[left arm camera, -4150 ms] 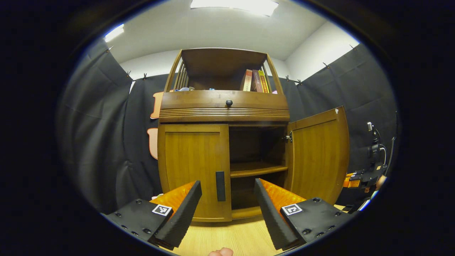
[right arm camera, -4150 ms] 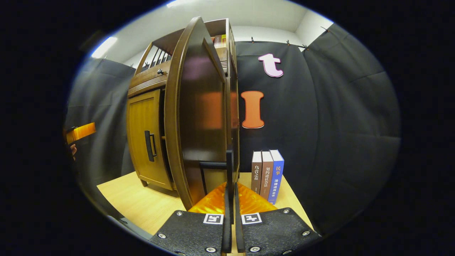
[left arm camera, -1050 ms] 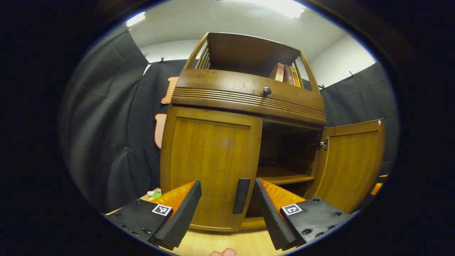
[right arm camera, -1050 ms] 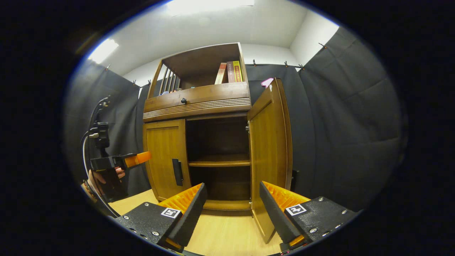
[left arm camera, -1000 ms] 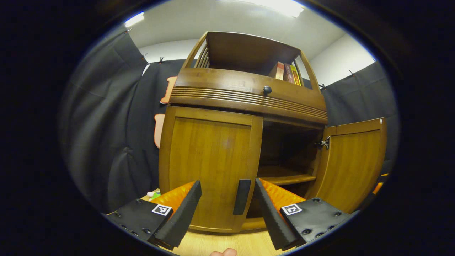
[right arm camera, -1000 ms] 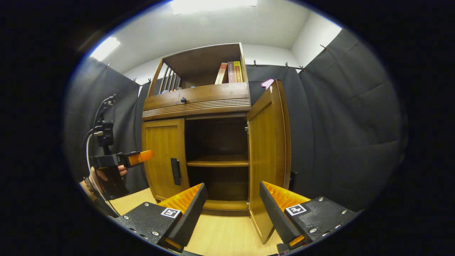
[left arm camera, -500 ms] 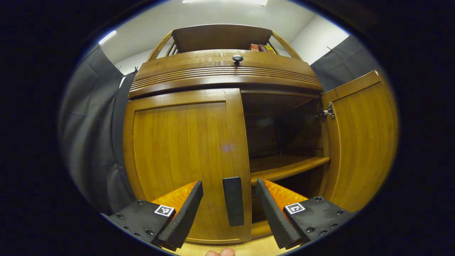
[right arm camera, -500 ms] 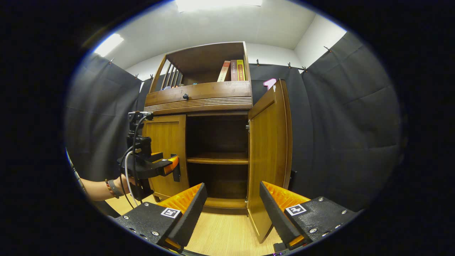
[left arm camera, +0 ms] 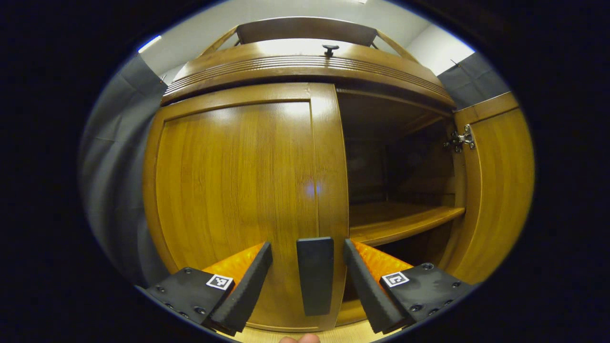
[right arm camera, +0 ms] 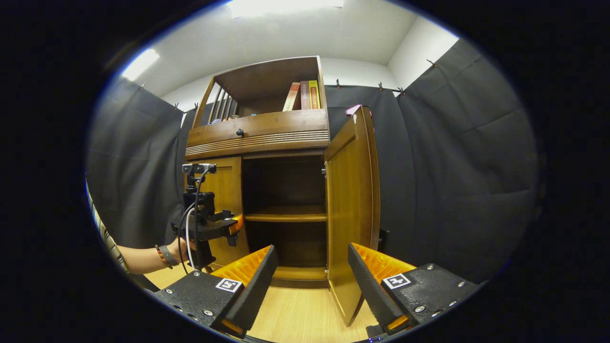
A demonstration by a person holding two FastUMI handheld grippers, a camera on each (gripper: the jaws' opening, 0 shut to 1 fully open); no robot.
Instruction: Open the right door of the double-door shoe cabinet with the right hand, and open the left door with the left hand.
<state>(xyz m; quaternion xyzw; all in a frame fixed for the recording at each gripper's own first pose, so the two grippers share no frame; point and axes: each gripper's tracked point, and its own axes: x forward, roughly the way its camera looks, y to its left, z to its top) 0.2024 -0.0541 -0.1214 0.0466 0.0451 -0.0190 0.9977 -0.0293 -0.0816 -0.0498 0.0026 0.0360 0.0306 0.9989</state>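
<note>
Black cloth (right arm camera: 443,181) hangs behind and at both sides, pinned along its top edge by small clips (right arm camera: 381,86). Above the cloth there is a white wall (right arm camera: 355,66) and a white ceiling (right arm camera: 286,33) with 2 bright light panels (right arm camera: 139,63). 3 books (right arm camera: 302,95) stand upright, close together. The tabletop (right arm camera: 295,314) below is light wood.

The left tongs (left arm camera: 307,281) are gaping wide, fingers (left arm camera: 243,290) splayed at 7 and 5 o'clock. The right tongs (right arm camera: 309,286) are likewise spread wide — a bare forearm (right arm camera: 140,259) at 9 o'clock is carrying the left tongs, wrist banded.
</note>
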